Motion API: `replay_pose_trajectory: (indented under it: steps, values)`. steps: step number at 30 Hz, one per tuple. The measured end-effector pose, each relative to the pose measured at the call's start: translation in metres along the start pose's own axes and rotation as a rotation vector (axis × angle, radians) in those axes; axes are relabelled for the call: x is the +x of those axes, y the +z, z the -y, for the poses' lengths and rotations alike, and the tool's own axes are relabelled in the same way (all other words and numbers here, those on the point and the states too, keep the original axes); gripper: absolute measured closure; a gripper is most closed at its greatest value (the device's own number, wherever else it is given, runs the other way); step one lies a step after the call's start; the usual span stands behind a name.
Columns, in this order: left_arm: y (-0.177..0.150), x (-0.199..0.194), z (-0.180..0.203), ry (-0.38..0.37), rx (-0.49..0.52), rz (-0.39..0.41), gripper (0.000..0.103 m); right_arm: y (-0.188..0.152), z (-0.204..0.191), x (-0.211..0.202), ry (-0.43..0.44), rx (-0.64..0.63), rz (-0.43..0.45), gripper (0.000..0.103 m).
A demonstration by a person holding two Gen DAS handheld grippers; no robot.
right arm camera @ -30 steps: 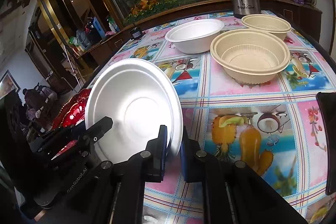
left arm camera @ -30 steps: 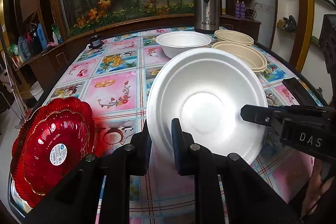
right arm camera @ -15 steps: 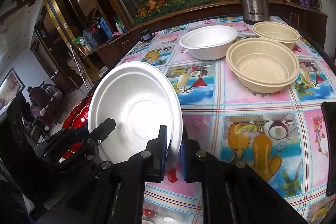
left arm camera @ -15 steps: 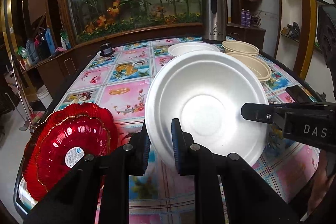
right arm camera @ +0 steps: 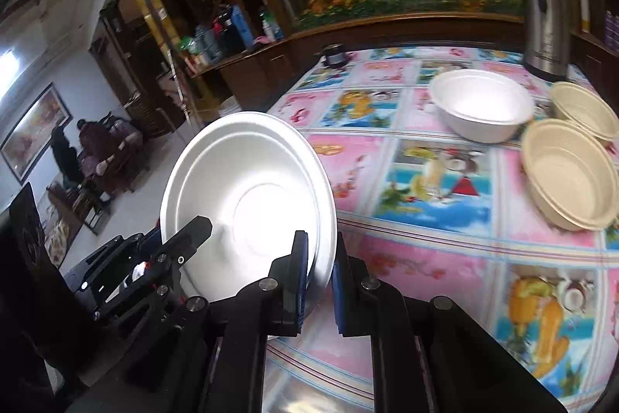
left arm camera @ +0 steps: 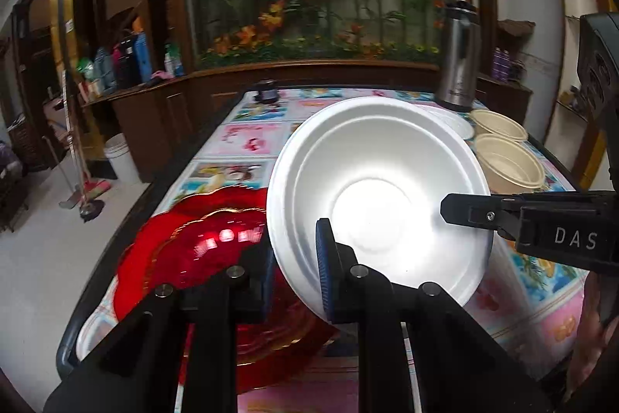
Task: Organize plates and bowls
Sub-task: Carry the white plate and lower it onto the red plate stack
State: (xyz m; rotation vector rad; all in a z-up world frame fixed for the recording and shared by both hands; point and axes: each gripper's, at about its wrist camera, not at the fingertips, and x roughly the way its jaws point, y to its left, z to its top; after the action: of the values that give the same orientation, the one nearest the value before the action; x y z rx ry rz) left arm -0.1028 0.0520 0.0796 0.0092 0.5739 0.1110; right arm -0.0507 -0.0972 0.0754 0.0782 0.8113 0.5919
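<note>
Currently both grippers clamp the same white foam plate (left arm camera: 379, 204), held tilted above the table (right arm camera: 425, 231), concave face toward both cameras.

Left gripper (left arm camera: 294, 258): jaws closed on the plate's lower-left rim, one blue-padded finger inside the dish, the other behind it. Right gripper (right arm camera: 319, 269): jaws closed on the opposite rim, rim sandwiched between the pads. In the left wrist view the right gripper enters from the right, its finger overlapping the plate's right edge.

Relative to the held plate:
- red plates (left arm camera: 201, 250), a stack with scalloped edges, sit just beside and below its left edge, at the table's near-left corner. Motion blur there.
- white bowl (right arm camera: 481, 105) sits on the table well beyond the plate, upright.
- two tan bowls (right arm camera: 568, 175) sit further right of the white bowl, side by side, upright, not nested.
- steel flask (right arm camera: 545, 6) stands behind the bowls at the table's far edge.
- small dark object (right arm camera: 333, 55) at the far-left table edge, too small to identify.
</note>
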Motion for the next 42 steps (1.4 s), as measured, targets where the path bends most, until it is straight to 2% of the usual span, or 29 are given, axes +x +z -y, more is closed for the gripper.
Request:
replay_pose_trajectory:
  steps: [4, 13, 42]
  values:
    - [-0.005, 0.005, -0.025, 0.06, -0.04, -0.012, 0.088, 0.007, -0.025, 0.023, 0.022, -0.042, -0.03, 0.092]
    - [-0.017, 0.019, -0.06, 0.124, -0.097, -0.047, 0.088, 0.01, -0.056, 0.064, 0.057, -0.081, -0.105, 0.092]
    - [-0.029, 0.04, -0.067, 0.144, -0.123, -0.132, 0.088, 0.003, -0.067, 0.096, 0.022, -0.105, -0.165, 0.092]
